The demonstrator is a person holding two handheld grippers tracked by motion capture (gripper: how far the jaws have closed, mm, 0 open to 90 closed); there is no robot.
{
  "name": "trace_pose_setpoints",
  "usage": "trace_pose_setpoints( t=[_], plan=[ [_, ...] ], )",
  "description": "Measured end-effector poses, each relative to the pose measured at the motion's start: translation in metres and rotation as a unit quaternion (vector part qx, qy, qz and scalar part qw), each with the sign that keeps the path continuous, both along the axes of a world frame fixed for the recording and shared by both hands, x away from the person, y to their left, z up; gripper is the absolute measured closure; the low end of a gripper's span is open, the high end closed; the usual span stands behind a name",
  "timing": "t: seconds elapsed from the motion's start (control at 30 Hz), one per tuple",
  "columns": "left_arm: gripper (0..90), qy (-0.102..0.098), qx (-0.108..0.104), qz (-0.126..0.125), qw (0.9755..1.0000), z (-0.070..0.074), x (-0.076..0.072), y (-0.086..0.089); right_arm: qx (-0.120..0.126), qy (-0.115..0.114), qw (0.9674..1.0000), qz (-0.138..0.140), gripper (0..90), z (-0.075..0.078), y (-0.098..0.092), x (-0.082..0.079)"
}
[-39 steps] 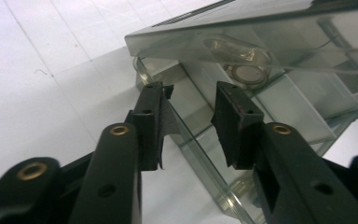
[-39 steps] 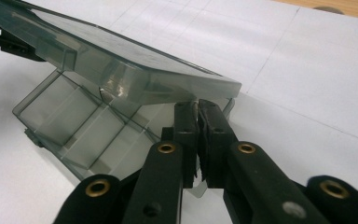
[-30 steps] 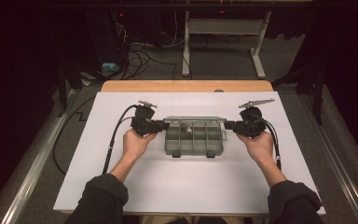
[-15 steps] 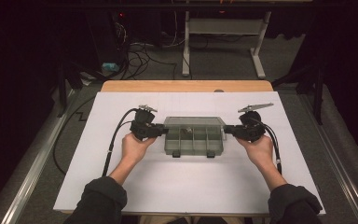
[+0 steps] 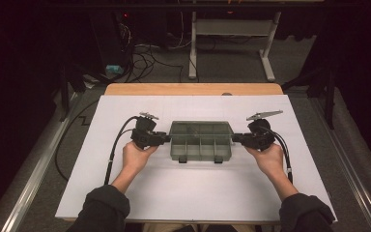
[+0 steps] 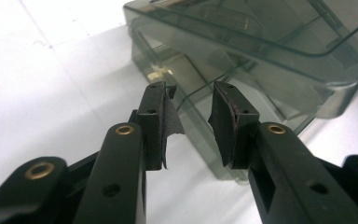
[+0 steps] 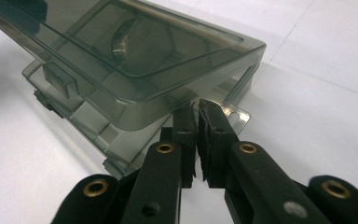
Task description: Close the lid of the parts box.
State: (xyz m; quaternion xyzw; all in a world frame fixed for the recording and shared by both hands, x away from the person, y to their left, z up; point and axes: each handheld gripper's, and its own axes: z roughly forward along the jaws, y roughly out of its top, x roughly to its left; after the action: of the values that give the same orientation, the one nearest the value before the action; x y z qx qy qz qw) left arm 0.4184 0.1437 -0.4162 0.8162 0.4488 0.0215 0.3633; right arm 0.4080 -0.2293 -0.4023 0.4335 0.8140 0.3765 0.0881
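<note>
Smoky clear compartment box (image 5: 200,141) sits mid-table on the white sheet (image 5: 193,193), lid ajar. Right gripper (image 7: 196,112) pinches the box's right end wall; left gripper (image 6: 191,100), jaws just opening, stands apart at the left end, clamping nothing. With one-sided hold, the box may pivot or slip.

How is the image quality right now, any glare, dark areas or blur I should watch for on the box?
High view: white table bright, surroundings nearly black. Left gripper view: smoky organizer box sharp, table glare washes out the left side. Right gripper view: highlights on the box lid, near jaws slightly soft.
</note>
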Motion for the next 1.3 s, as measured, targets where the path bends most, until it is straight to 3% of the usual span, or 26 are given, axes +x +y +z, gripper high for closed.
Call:
trace_pose_setpoints(
  t=[0.23,0.4,0.6,0.83,1.07,1.3],
  plan=[
    [66.3,-0.001,0.007,0.013,0.9999,0.004,0.001,0.013,-0.003,0.006,1.0000,0.002,86.4,-0.005,0.000,-0.001],
    [66.4,-0.008,-0.004,0.015,0.9998,0.011,0.000,0.016,-0.007,0.012,0.9999,0.005,86.3,-0.010,0.000,-0.004],
    [65.6,-0.045,-0.004,0.012,0.9989,0.026,-0.007,0.008,-0.011,0.014,0.9998,0.007,86.3,-0.013,0.001,-0.005],
    [65.1,-0.065,0.000,-0.009,0.9979,0.034,-0.015,-0.003,-0.013,0.020,0.9997,0.007,86.2,-0.020,0.001,-0.006],
    [65.1,-0.063,0.008,-0.035,0.9974,0.031,-0.022,-0.015,-0.013,0.022,0.9997,0.005,86.2,-0.023,-0.001,-0.007],
    [65.2,-0.061,0.017,-0.039,0.9972,0.023,-0.028,-0.020,-0.015,0.021,0.9997,0.006,85.8,-0.021,-0.002,-0.009]
  ],
)
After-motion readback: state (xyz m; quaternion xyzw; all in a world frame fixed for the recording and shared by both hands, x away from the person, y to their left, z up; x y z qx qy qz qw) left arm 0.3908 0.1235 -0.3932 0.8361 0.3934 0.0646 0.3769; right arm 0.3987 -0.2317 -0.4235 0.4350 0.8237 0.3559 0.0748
